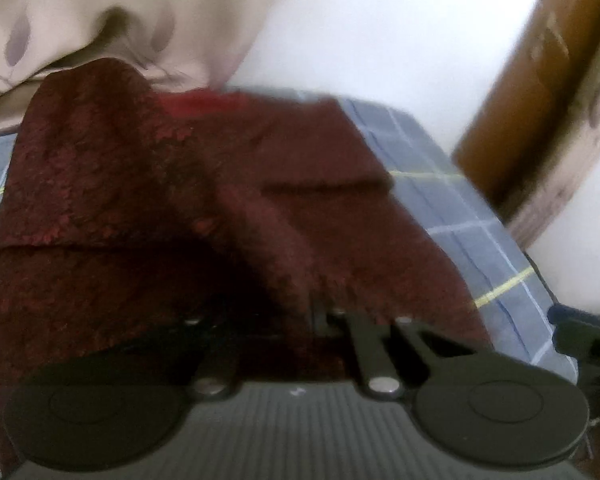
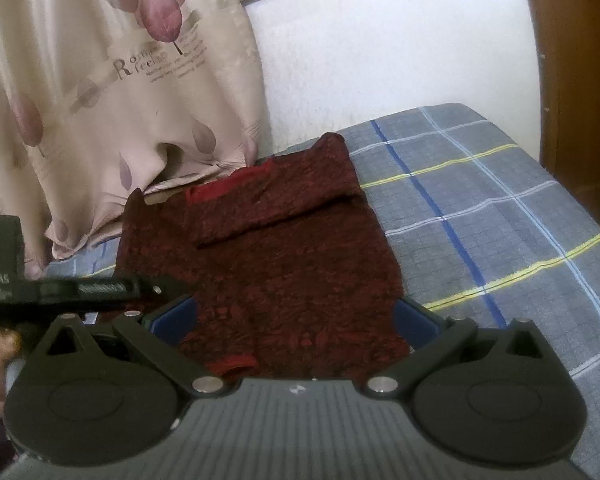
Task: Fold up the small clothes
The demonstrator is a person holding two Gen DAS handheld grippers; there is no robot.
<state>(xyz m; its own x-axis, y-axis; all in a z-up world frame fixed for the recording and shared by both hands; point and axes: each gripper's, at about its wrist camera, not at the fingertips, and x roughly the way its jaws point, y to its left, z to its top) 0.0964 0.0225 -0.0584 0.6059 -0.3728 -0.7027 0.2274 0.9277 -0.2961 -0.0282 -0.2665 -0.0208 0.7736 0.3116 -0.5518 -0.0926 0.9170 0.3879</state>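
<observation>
Left wrist view, blurred: one dark red knitted garment [image 1: 300, 184] spread on a bed [image 1: 452, 216] covered with a grey-blue checked sheet with yellow and white lines. Left sleeve area raised in a hump toward the curtain [image 1: 100, 12]; a brighter red collar patch shows at the far edge. Left gripper [image 1: 320, 312] sits low over the near hem, jaws clenched tight together with the garment's cloth bunched at their tips; whether cloth is actually pinched between them cannot be told through the blur. White wall [image 1: 360, 32] behind; brown wooden door [image 1: 540, 100] at the right. Part of the other tool shows at the right edge.

Right wrist view, sharper: same garment [image 2: 284, 264] lying lengthwise on the bed [image 2: 480, 208], right sleeve folded across the chest, red collar at the far end. Right gripper [image 2: 296, 320] hovers at the near hem, jaws released and spread wide, blue pads either side of the cloth and not pressing it. Left gripper [image 2: 172, 286] enters from the left, its tip at the garment's left edge. Beige curtain [image 2: 112, 92] with leaf print and lettering hangs at the left, its hem resting on the bed.
</observation>
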